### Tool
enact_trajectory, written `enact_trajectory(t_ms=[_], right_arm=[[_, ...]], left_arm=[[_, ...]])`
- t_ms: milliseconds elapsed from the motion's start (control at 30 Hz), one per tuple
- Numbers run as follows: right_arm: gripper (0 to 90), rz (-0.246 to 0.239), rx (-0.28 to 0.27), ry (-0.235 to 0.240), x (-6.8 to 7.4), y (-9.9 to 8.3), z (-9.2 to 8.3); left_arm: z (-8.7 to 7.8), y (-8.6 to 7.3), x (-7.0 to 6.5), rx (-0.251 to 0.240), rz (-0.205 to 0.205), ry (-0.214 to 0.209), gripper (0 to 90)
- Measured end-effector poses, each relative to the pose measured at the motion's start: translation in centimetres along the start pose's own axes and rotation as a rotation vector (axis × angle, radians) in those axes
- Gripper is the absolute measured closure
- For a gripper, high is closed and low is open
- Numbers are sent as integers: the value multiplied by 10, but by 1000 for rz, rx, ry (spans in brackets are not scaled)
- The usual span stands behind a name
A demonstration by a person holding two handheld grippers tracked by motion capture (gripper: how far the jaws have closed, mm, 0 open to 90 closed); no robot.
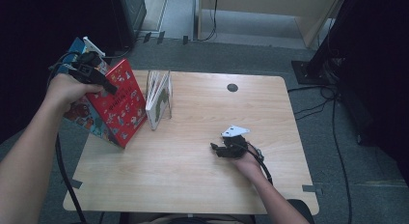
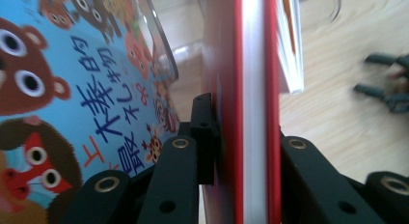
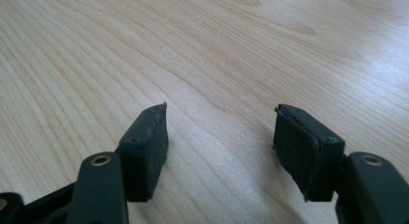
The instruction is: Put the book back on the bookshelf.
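Note:
A red picture book [image 1: 120, 108] stands tilted at the table's left, its white page edge [image 2: 253, 113] facing my left gripper's camera. My left gripper [image 1: 112, 89] holds its top edge; the jaws [image 2: 246, 137] sit on both red covers, the left pad [image 2: 207, 132] pressed flat on the cover. Behind it leans a blue book [image 1: 79, 113] with cartoon animals [image 2: 72, 89]. My right gripper [image 1: 215, 149] rests low on the wooden table [image 1: 202, 185], right of centre, open [image 3: 219, 151] with only bare wood between its pads.
A white book [image 1: 159, 101] stands in a clear acrylic holder [image 1: 168, 89] just right of the red book. A dark round grommet [image 1: 232, 87] sits near the table's far edge. Cables [image 1: 333, 113] and a black stand base [image 1: 313, 69] lie on the floor at right.

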State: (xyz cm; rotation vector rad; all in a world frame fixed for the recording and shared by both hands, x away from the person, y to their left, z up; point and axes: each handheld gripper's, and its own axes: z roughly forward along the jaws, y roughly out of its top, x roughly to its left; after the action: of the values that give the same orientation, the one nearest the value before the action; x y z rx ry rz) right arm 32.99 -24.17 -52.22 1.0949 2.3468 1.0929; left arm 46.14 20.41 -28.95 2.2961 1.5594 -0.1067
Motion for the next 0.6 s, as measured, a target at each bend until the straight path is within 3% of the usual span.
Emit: enact_trajectory(t_ms=[167,233,400,600], right_arm=[[371,0,0,-2,0,0,0],[370,1,0,-2,0,0,0],[371,2,-1,-2,0,0,0],[370,2,-2,-2,0,0,0]], left_arm=[[2,2,0,26,-4,-34,756],[3,3,-1,39,2,-23,759],[2,5,1,32,-42,0,783],[1,9,4,4,-75,-6,794]])
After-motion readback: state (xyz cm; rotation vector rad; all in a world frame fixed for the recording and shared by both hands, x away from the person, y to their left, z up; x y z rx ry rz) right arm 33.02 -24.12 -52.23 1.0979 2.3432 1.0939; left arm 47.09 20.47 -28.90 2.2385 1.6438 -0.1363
